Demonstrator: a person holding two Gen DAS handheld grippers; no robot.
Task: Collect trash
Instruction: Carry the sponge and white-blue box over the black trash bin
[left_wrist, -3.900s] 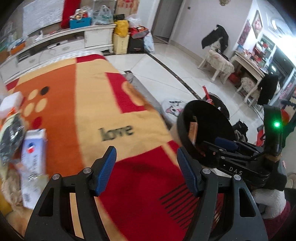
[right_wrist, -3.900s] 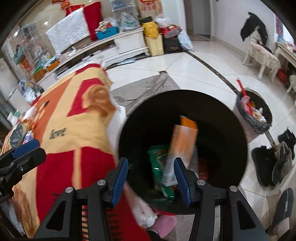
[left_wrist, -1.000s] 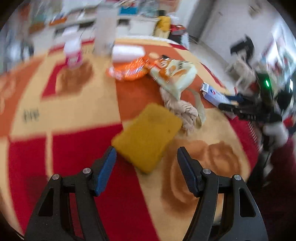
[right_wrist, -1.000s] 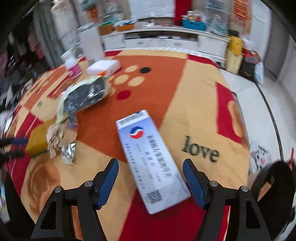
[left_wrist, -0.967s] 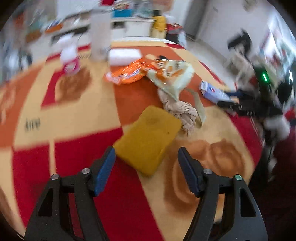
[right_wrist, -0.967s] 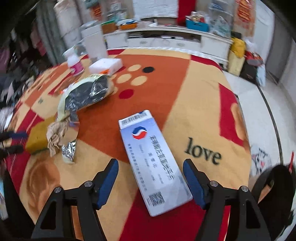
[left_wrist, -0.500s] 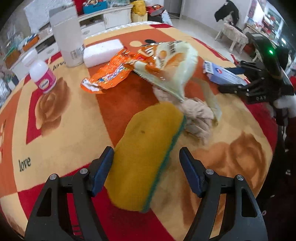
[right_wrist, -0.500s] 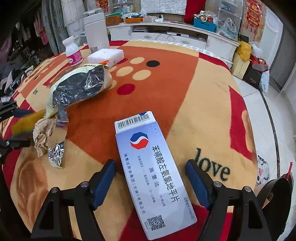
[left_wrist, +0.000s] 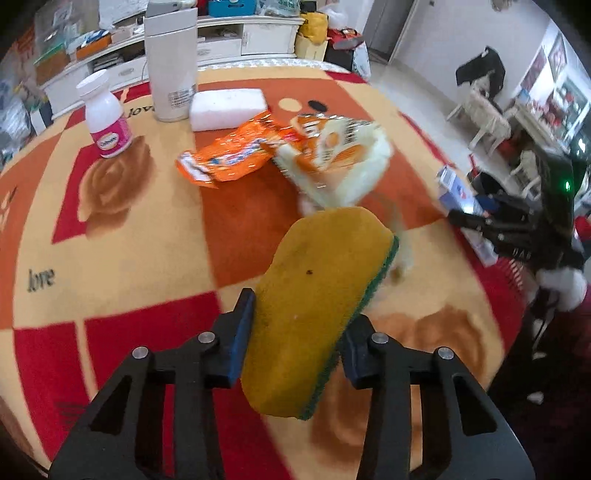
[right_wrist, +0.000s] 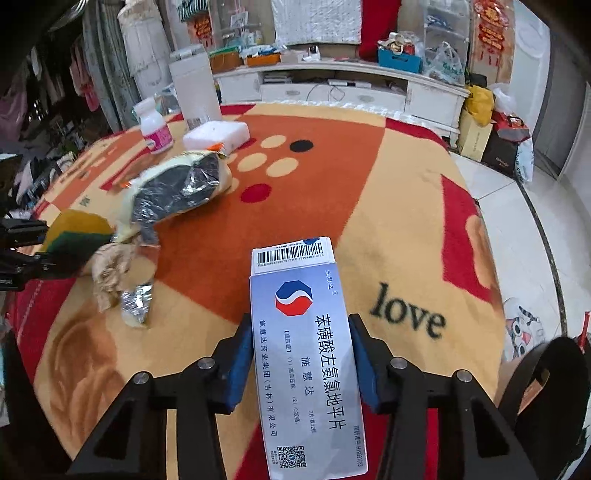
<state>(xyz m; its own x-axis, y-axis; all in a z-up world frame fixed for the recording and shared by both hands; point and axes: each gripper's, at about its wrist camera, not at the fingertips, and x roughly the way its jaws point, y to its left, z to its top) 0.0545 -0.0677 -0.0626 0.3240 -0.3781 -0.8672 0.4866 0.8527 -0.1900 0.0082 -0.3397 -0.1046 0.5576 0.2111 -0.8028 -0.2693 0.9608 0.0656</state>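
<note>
A yellow sponge (left_wrist: 325, 273) with a green scouring side sits tilted between the blue pads of my left gripper (left_wrist: 299, 317), whose jaws are closing and press on its sides. In the right wrist view a silver-blue medicine box (right_wrist: 295, 291) with a barcode lies on the patterned tablecloth (right_wrist: 388, 206). My right gripper (right_wrist: 301, 328) is closing on it, pads against its long edges. On the cloth lie an orange snack wrapper (left_wrist: 229, 155), a cream chip bag (left_wrist: 340, 155), crumpled paper (right_wrist: 110, 266) and a foil scrap (right_wrist: 136, 299).
At the far side of the table stand a white tumbler (left_wrist: 170, 62), a pink-labelled bottle (left_wrist: 107, 118) and a white foam block (left_wrist: 227, 109). A black bin (right_wrist: 546, 387) stands off the table's right edge, above tiled floor. A white cabinet (right_wrist: 351, 88) lines the wall.
Both pairs of jaws have closed in from wide apart. The sponge now stands tilted between the left pads, and the right pads have come against the medicine box.
</note>
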